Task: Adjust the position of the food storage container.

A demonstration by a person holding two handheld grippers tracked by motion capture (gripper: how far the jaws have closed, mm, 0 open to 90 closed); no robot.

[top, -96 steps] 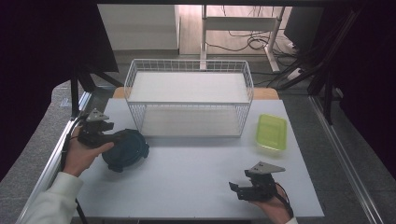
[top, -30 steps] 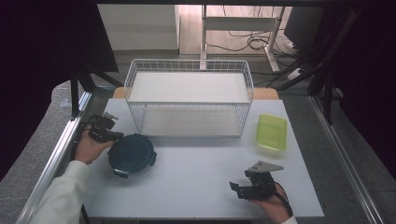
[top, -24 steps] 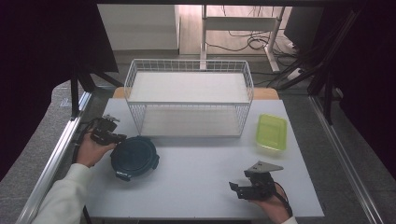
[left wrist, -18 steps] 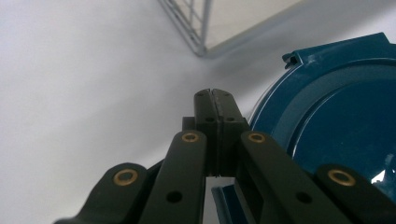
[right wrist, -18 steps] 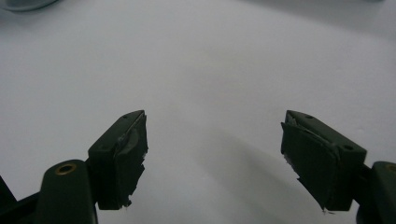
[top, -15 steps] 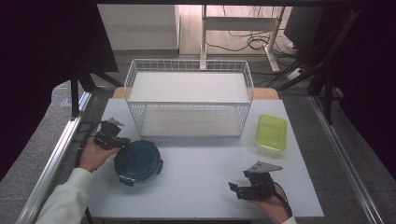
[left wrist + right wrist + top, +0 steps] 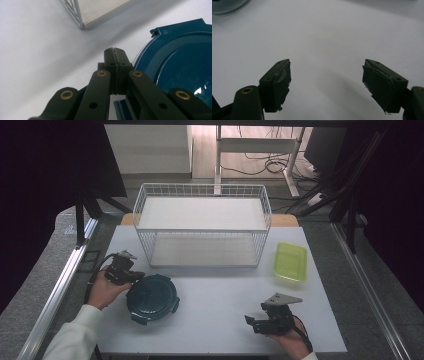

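A round dark-blue lidded container (image 7: 152,297) lies on the white table at the front left. My left gripper (image 7: 136,276) is shut with nothing between its jaws, and its tips rest at the container's upper-left rim. In the left gripper view the shut left gripper (image 7: 115,53) points along the table just left of the blue lid (image 7: 185,65). My right gripper (image 7: 251,322) rests near the front right edge, open and empty. In its own view the right gripper (image 7: 325,75) faces bare white table, with the container's rim (image 7: 227,5) at the top left corner.
A white wire basket (image 7: 200,185) with two shelves stands at the back middle of the table; its corner (image 7: 80,12) is near my left gripper. A yellow-green rectangular tub (image 7: 290,261) sits to the basket's right. Metal rails run along both table sides.
The left hand and its shut gripper have shifted right and toward the front, and the blue container has slid the same way ahead of it. The right gripper has stayed put.
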